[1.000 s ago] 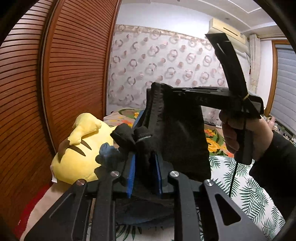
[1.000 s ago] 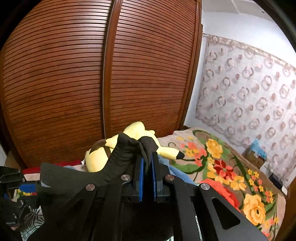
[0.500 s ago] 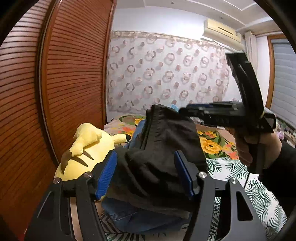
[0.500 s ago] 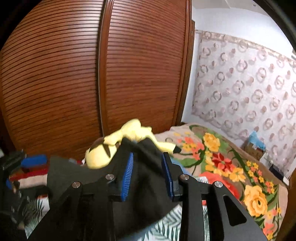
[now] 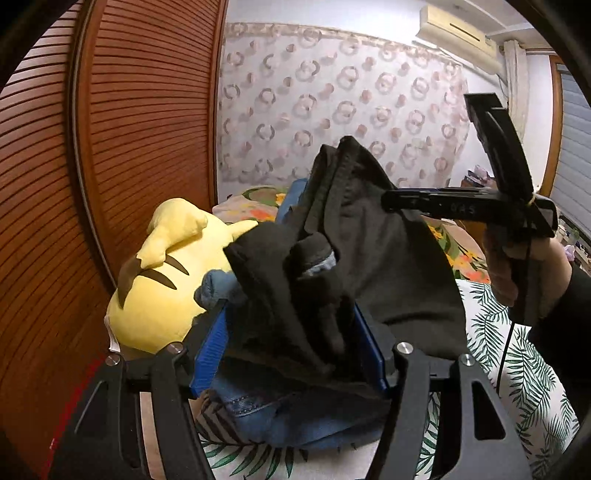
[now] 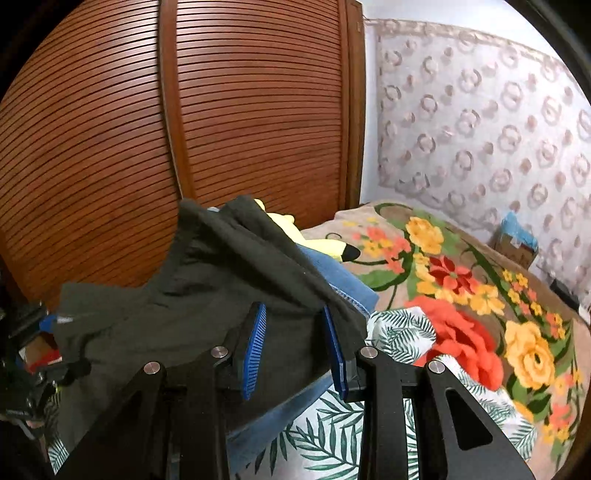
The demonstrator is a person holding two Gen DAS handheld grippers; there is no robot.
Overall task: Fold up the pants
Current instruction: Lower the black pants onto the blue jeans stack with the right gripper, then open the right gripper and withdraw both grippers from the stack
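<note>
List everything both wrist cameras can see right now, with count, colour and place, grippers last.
black pants: one, black, piled on the bed, draped between both open grippers
jeans: one, blue, under the black pants
plush toy: one, yellow with dark stripes, beside the wardrobe
floral blanket: one, multicoloured, over the bed's far part
leaf-print sheet: one, white and green, under the clothes
wardrobe doors: brown, slatted, behind the bed
air conditioner: one, cream, high on the wall
left gripper: black, blue pads, open
right gripper: black, blue pads, open
</note>
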